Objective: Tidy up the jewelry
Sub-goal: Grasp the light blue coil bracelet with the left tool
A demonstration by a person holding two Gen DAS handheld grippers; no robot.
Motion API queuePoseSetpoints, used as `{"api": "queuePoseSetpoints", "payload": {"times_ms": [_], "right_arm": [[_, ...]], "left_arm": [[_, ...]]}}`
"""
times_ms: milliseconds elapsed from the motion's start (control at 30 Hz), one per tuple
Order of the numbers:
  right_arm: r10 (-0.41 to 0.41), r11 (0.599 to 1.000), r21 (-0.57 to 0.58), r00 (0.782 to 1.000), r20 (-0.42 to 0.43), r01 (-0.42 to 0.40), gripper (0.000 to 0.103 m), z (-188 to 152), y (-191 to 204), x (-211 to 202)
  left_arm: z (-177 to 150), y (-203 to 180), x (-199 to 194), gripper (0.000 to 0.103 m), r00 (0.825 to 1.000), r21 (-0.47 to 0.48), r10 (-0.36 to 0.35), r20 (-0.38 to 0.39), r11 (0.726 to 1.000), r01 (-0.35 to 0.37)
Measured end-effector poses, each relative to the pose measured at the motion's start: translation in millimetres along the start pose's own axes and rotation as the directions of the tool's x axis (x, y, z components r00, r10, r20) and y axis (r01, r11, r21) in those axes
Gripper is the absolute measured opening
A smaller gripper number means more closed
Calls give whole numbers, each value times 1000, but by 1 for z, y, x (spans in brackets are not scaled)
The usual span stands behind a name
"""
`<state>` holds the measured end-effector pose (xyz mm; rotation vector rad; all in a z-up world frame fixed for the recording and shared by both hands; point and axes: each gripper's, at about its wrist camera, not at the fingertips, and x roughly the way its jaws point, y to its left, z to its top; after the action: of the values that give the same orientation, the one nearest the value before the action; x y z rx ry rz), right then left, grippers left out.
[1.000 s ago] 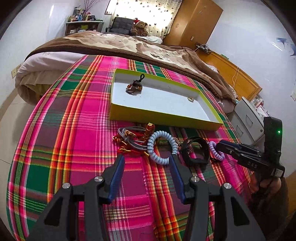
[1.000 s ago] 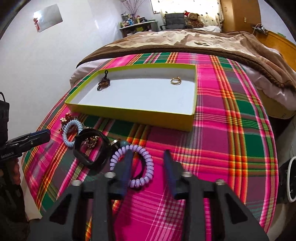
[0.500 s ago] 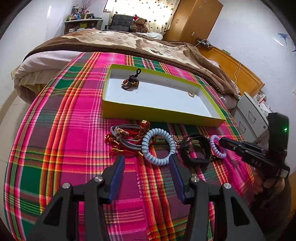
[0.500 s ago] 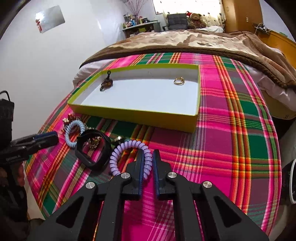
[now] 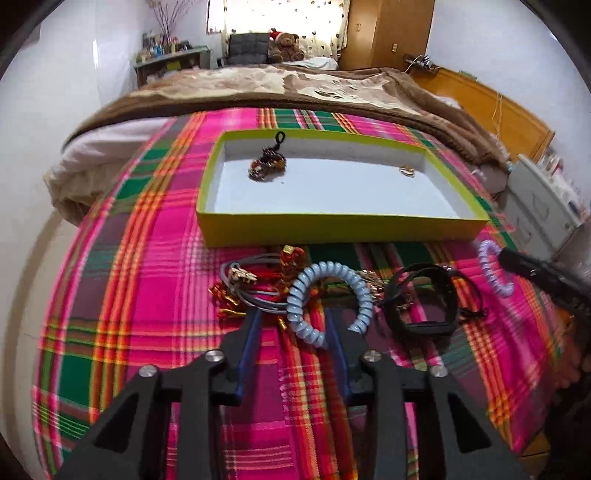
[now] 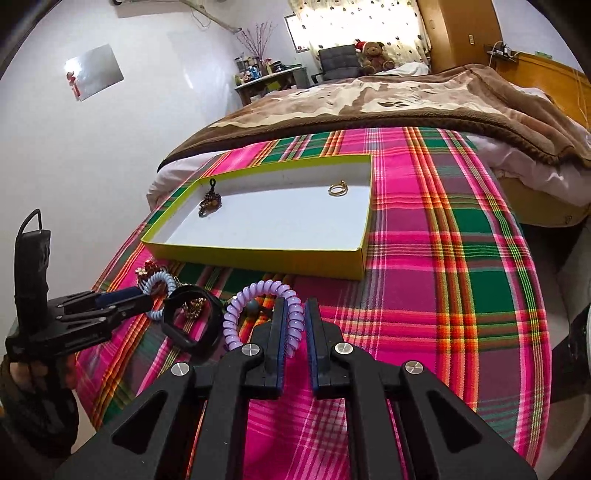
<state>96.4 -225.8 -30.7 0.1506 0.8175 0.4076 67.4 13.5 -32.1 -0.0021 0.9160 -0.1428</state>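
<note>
Right wrist view, one purple coil bracelet [image 6: 260,310] pinched, two trinkets [image 6: 210,201] in tray [image 6: 258,254]

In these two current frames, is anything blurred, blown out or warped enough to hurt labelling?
Left wrist view: heavy fisheye bending at the edges; the window is blown out, the purple coil bracelet near the right gripper is blurred. Right wrist view: same barrel distortion, glare patch on the wall, but the tray and gold ring are sharp.
</note>
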Motion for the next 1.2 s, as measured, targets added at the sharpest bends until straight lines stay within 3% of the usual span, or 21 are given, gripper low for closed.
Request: {"api": "queuePoseSetpoints", "payload": {"times_ms": [233,367,467,567,767,1200], "right_arm": [[5,1000,13,1000,9,-5,10,0,-3,-1],[9,1000,18,1000,17,-9,10,0,-5,-2],[10,1000,17,1000,15,-11,10,0,-5,-3],[11,1000,16,1000,17,-11,10,0,-4,-3],[9,1000,29,1000,23,-10,10,-1,-6,-5],[-1,999,34,999,40,-1,10,3,-4,-8]], "left_arm": [[2,-8,2,18,1000,60,21,-3,998,-21],[2,-12,2,18,1000,66,26,-9,997,-26],[3,-20,6,18,995,118,104,-2,988,-103],[6,-22,10,18,993,132,116,-9,985,-114],[5,-14,1,11,998,96,69,5,993,-69],[8,-3,-30,11,996,29,-34,80,999,32]]}}
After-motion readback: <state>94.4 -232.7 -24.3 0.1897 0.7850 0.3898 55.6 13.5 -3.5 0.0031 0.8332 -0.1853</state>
